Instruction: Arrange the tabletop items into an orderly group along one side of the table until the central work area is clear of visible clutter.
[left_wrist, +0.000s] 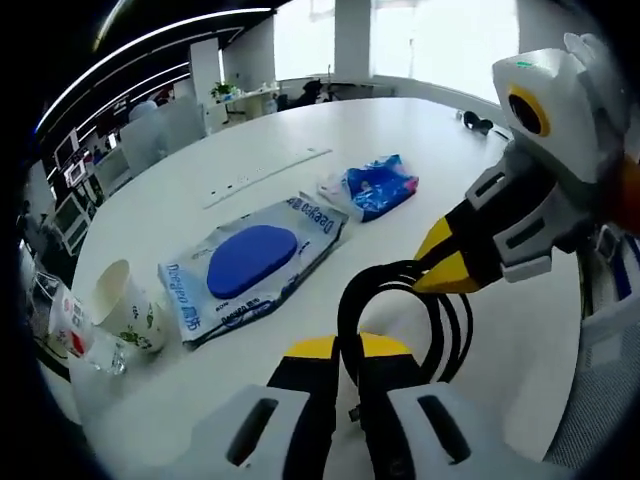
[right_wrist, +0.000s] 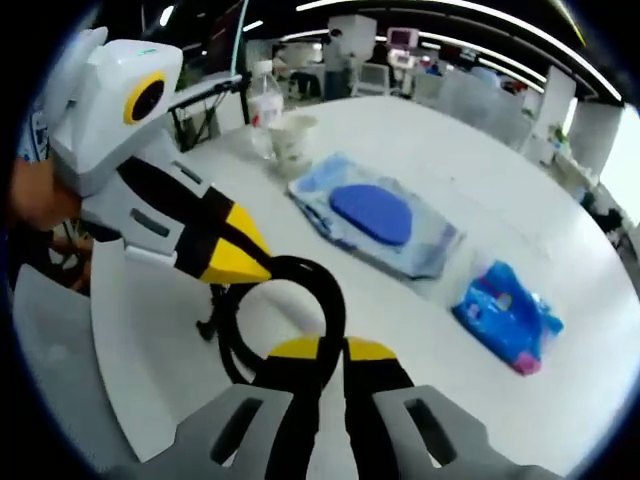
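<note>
both grippers were clamped on a coiled black cable (left_wrist: 400, 310) at the near edge of the white desk (left_wrist: 300, 130); the left gripper (left_wrist: 345, 350) pinched one side of the loop, the right gripper (right_wrist: 333, 350) the other; the step in hand appeared to be carrying the coil to join the group; next called for setting it down beside the wet-wipes pack (left_wrist: 250, 265), clear of the blue packet (left_wrist: 378, 185); a paper cup (left_wrist: 125, 305) and bottle (left_wrist: 75, 330) stood at the desk's edge.
</note>
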